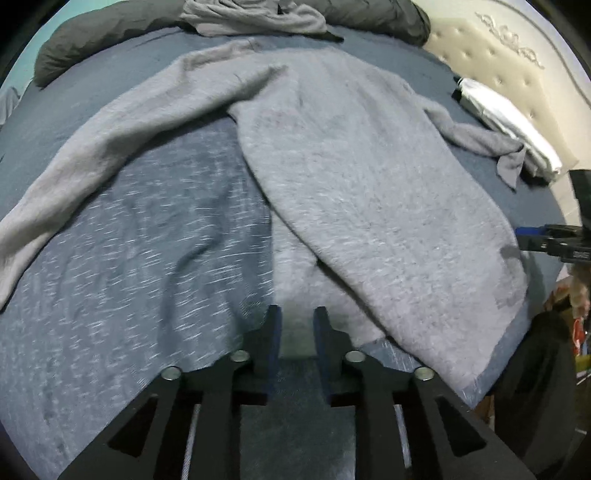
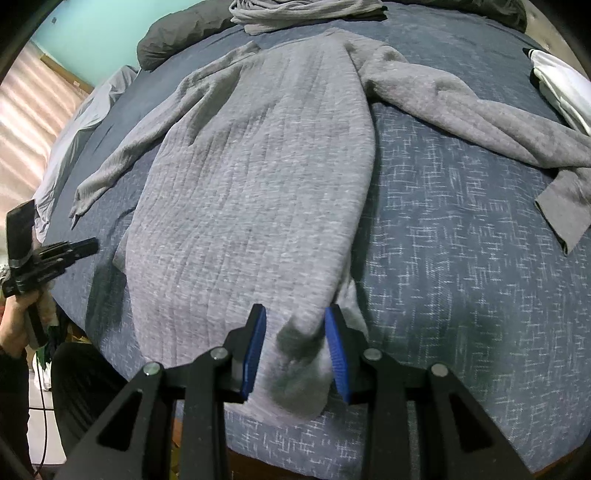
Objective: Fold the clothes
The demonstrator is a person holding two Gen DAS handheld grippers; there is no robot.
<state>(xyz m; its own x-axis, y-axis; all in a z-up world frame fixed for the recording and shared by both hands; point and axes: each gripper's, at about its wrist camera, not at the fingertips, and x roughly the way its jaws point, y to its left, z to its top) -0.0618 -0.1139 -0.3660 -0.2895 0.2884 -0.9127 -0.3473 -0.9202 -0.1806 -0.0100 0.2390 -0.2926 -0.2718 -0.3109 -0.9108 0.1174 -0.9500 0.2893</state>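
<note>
A grey long-sleeved fleece top [image 2: 258, 166] lies on the blue patterned bedspread [image 2: 461, 258], its body folded lengthwise and one sleeve [image 2: 480, 122] thrown out to the right. My right gripper [image 2: 297, 332] stands over the near hem corner, and a bunch of the grey cloth fills the gap between its blue pads [image 2: 334, 343]. The left wrist view shows this top [image 1: 369, 166] with its other sleeve [image 1: 92, 155] running to the left. My left gripper [image 1: 297, 321] hangs above the bedspread beside the fold, its jaws a little apart with nothing between them. It also shows as the left gripper [image 2: 85, 245] clear of the top's left edge.
Another grey garment [image 1: 251, 18] and dark bedding [image 1: 110, 37] lie at the far end of the bed. A white folded item [image 1: 509, 122] sits at the right near the beige headboard [image 1: 498, 48]. The bed's near edge [image 2: 332, 454] is close below. A person's hand [image 2: 14, 325] holds the left gripper.
</note>
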